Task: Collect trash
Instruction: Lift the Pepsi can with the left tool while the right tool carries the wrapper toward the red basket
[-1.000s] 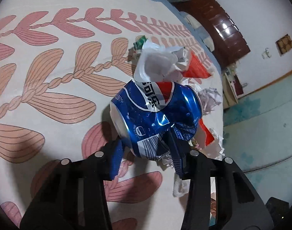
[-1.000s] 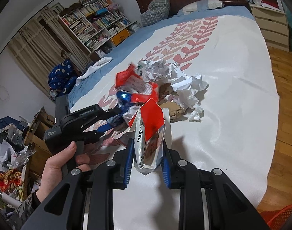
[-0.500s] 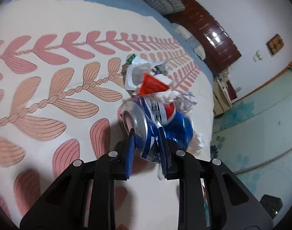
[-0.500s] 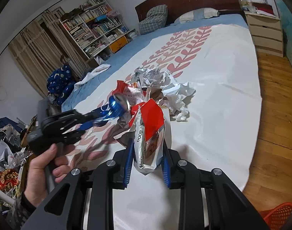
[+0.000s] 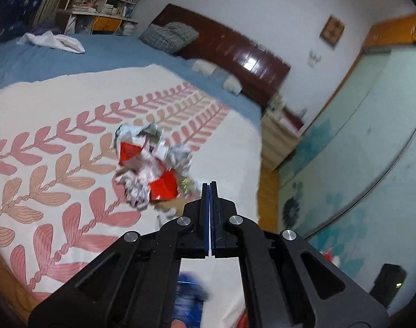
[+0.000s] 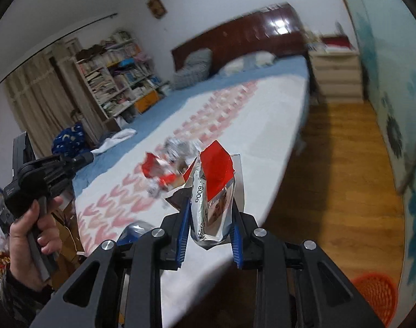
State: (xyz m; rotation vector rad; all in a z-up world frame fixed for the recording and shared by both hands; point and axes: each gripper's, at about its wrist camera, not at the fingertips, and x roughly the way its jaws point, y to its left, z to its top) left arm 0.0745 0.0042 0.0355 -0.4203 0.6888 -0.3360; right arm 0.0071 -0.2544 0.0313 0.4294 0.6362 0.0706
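Observation:
My left gripper [image 5: 209, 191] is shut with nothing between its pads, raised above the bed. The crushed blue can [image 5: 190, 303] shows blurred below it, near the bed's near edge; it also shows in the right wrist view [image 6: 134, 231]. My right gripper [image 6: 209, 216] is shut on a red and silver snack bag [image 6: 212, 194], held above the bed's edge. A pile of crumpled paper and red wrappers [image 5: 150, 166] lies on the leaf-patterned sheet [image 5: 57, 164]. The left gripper [image 6: 79, 161] and the hand holding it show at the left of the right wrist view.
An orange basket [image 6: 377, 295] stands on the wooden floor at the lower right. A bedside drawer unit [image 6: 336, 76] stands by the headboard [image 6: 235, 38]. A bookshelf [image 6: 115, 71] and curtains are beyond the bed.
My left gripper lost the blue can, which dropped below it, and the jaws closed fully. Both grippers rose and pulled back from the pile. The right still holds the snack bag.

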